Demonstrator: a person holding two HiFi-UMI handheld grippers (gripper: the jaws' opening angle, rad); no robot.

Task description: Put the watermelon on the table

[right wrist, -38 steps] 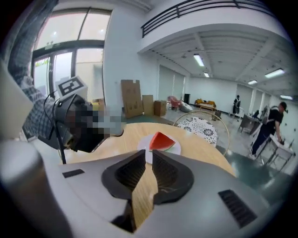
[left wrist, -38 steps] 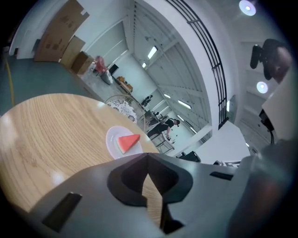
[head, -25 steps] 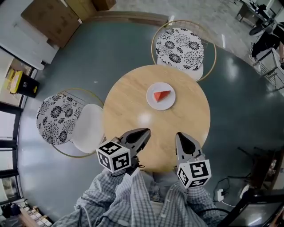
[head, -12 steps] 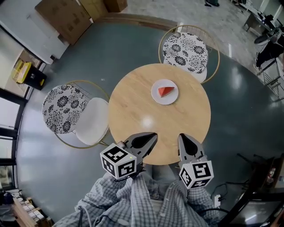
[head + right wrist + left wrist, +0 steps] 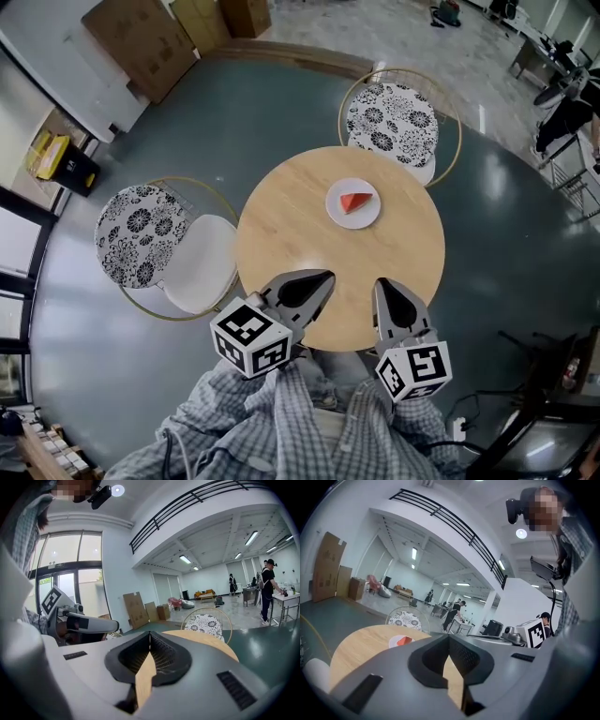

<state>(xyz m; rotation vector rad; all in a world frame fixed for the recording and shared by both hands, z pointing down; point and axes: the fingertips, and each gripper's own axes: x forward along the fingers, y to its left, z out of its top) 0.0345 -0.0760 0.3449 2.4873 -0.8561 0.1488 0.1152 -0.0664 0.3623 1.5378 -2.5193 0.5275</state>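
Observation:
A red wedge of watermelon (image 5: pixel 356 202) lies on a small white plate (image 5: pixel 338 214) on the far half of the round wooden table (image 5: pixel 281 234). In the left gripper view the slice (image 5: pixel 406 640) shows beyond the jaws to the left. My left gripper (image 5: pixel 325 277) hovers over the table's near edge, jaws shut with nothing between them (image 5: pixel 449 637). Beside it on the right, my right gripper (image 5: pixel 381 282) is also shut and holds nothing (image 5: pixel 150 634). Both point toward the plate and stay well short of it.
Two wire chairs with patterned cushions stand at the table, one at the far side (image 5: pixel 392 120) and one at the left (image 5: pixel 159 246). Cardboard boxes (image 5: pixel 141 42) lean at the back left. People stand at a bench (image 5: pixel 268 590) far off.
Both grippers have lifted slightly above the table's near edge and the left one has rolled a little. The plate and watermelon have stayed in place.

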